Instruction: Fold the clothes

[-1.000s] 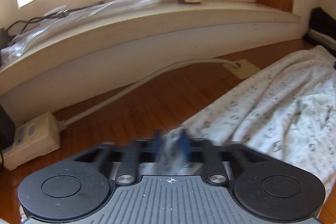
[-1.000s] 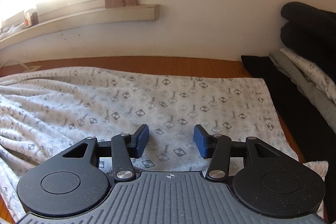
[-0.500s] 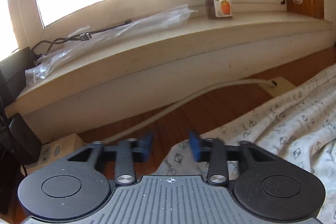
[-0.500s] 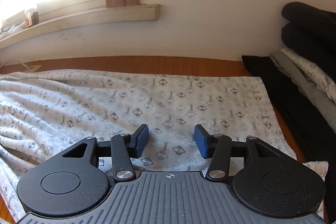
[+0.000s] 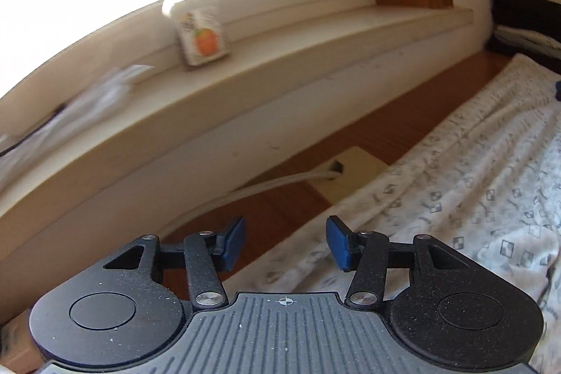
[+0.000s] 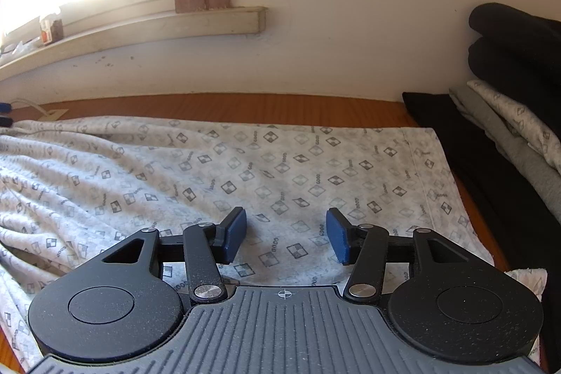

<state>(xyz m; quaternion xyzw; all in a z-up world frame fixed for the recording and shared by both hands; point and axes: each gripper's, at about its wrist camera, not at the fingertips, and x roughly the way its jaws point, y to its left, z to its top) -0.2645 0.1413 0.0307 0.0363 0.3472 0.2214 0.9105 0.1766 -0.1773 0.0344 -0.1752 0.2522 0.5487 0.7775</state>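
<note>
A white garment with a grey diamond print (image 6: 280, 163) lies spread on the wooden tabletop (image 6: 245, 106), flat at its right part and wrinkled at the left. My right gripper (image 6: 285, 239) hovers over its near right part, open, with nothing between the blue pads. In the left wrist view the same garment (image 5: 473, 184) runs off to the right. My left gripper (image 5: 285, 240) stands over its far-left edge and the bare wood. Its jaws are opening and nothing is between them.
A window sill (image 5: 315, 58) carries a jar (image 5: 200, 23) and a clear plastic bag (image 5: 87, 104). A white cable (image 5: 280, 181) runs to a socket plate (image 5: 354, 170). Folded clothes (image 6: 519, 114) are stacked at the right, on a black cloth (image 6: 473, 163).
My left gripper let go of the bunched cloth edge, opened, and swung right along the garment's edge. The right gripper stayed in place.
</note>
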